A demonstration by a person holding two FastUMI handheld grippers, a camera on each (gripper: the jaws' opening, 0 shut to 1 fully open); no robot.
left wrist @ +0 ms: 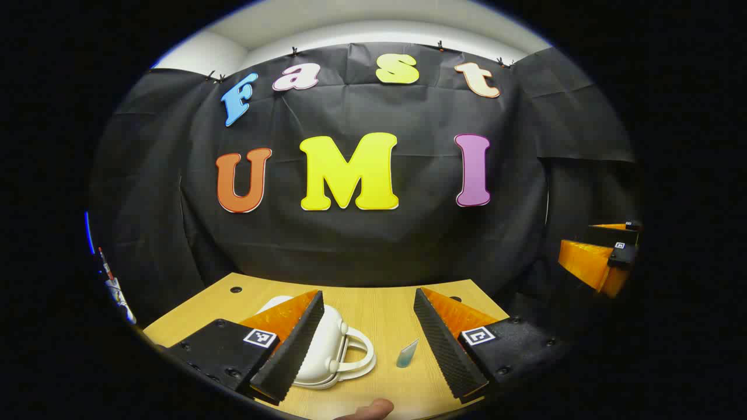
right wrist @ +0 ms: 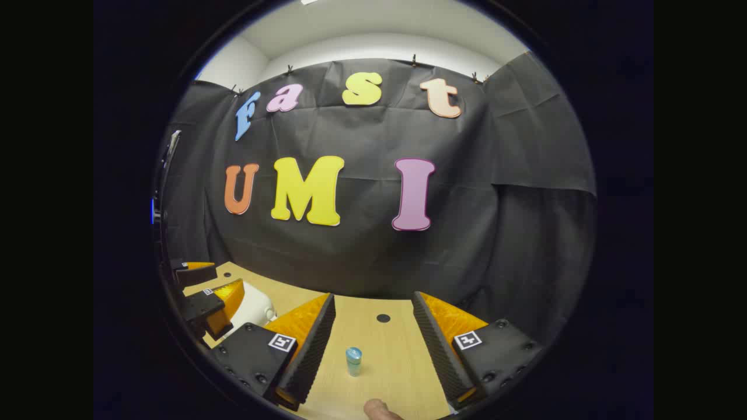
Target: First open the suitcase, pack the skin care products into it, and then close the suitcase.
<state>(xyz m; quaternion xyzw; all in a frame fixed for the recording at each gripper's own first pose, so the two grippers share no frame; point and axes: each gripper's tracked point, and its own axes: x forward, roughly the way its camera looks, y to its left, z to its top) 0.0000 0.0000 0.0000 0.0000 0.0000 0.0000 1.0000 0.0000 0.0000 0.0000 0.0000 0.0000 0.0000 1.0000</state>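
Wooden table point(left wrist: 373, 303) before black cloth wall point(left wrist: 362, 239), perhaps white ceiling point(right wrist: 373, 29).

The left finger of the left gripper point(left wrist: 369, 343) covers the near left part of the white suitcase point(left wrist: 335, 344), so where lid meets base can't be made out there. In the right gripper view that suitcase point(right wrist: 254, 306) sits half behind orange fingers. The small blue skin care tube point(right wrist: 353, 360) is too tiny to read its cap or print, and a fingertip point(left wrist: 373, 410) is cut off at the bottom edge.
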